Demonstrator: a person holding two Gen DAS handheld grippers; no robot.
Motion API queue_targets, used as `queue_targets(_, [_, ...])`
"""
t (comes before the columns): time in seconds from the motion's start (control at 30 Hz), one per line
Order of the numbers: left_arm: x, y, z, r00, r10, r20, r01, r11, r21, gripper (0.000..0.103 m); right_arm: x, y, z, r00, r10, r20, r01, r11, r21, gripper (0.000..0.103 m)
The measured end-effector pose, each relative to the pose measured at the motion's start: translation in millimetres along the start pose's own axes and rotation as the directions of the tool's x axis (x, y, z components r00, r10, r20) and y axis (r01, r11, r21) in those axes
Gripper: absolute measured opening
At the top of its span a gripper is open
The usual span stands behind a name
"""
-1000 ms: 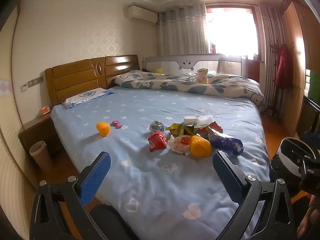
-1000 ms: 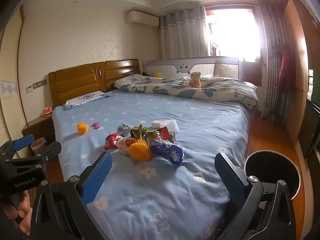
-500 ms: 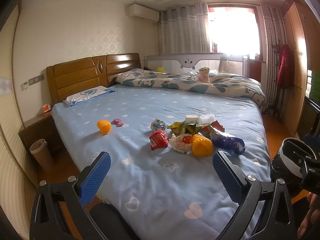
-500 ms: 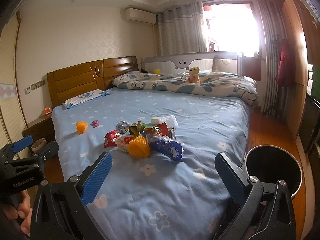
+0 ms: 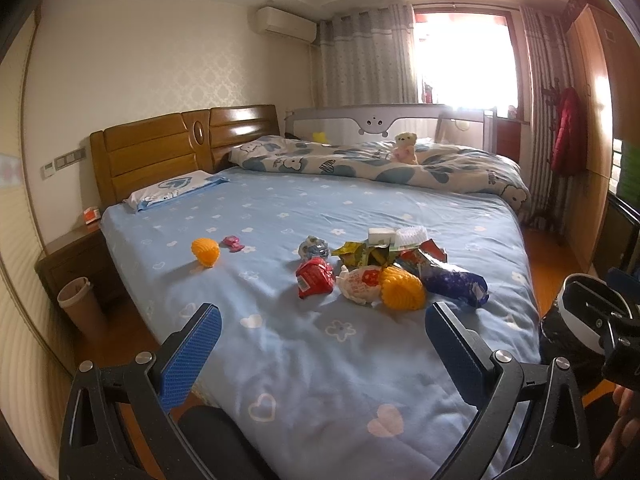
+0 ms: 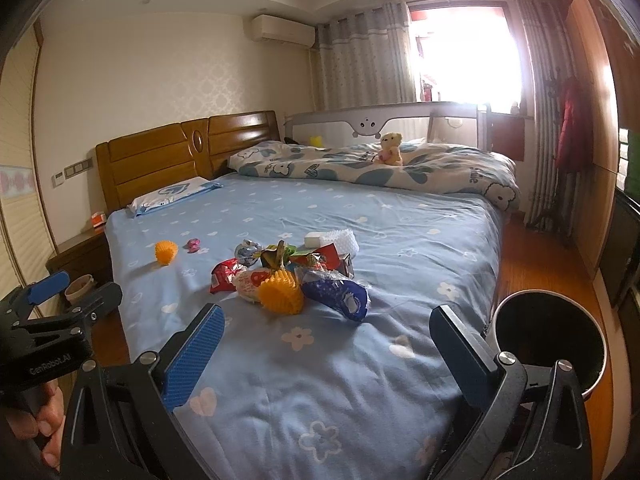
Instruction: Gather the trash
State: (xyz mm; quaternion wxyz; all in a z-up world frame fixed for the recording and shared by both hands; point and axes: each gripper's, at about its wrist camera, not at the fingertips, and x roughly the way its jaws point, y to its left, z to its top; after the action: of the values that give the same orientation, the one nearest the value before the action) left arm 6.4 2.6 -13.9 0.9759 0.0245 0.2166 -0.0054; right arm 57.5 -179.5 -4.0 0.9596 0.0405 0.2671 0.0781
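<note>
Your trash lies in a loose heap (image 6: 288,276) on the blue bed (image 6: 360,380), roughly mid-mattress and slightly left of centre in the right wrist view. It looks like crinkly wrappers: a red packet (image 5: 315,277), a white-and-red one (image 5: 360,282), a blue bag (image 6: 336,294) at the near right edge, and an orange spiky ball (image 6: 280,292) at the front. I judge these light, soft and slippery, so they may slide or crumple. Pinch a wrapper by a raised fold or crimped end, not flat against the sheet. The ball looks springy; close across its widest part.

Further left, apart from the heap, sit a second orange ball (image 5: 205,252) and a small pink piece (image 5: 233,242).

The black bin (image 6: 550,344) stands on the floor just beside the bed's near right corner.

Your left claw (image 5: 320,356) and right claw (image 6: 326,354) both hang wide and hold nothing, short of the heap.

Compared with a second ago, the heap appears slightly nearer and lower in both views, and the bin shows more fully on the right.
</note>
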Motion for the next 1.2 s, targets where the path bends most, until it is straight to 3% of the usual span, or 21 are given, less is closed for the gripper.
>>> queue_targets(1.2, [6.1, -1.7, -0.2, 1.000, -0.009, -0.016, 0.009, 1.000, 0.005, 0.103, 4.4, -2.4, 1.1, 1.000, 0.009, -0.015, -0.009, 1.000, 0.010, 0.103])
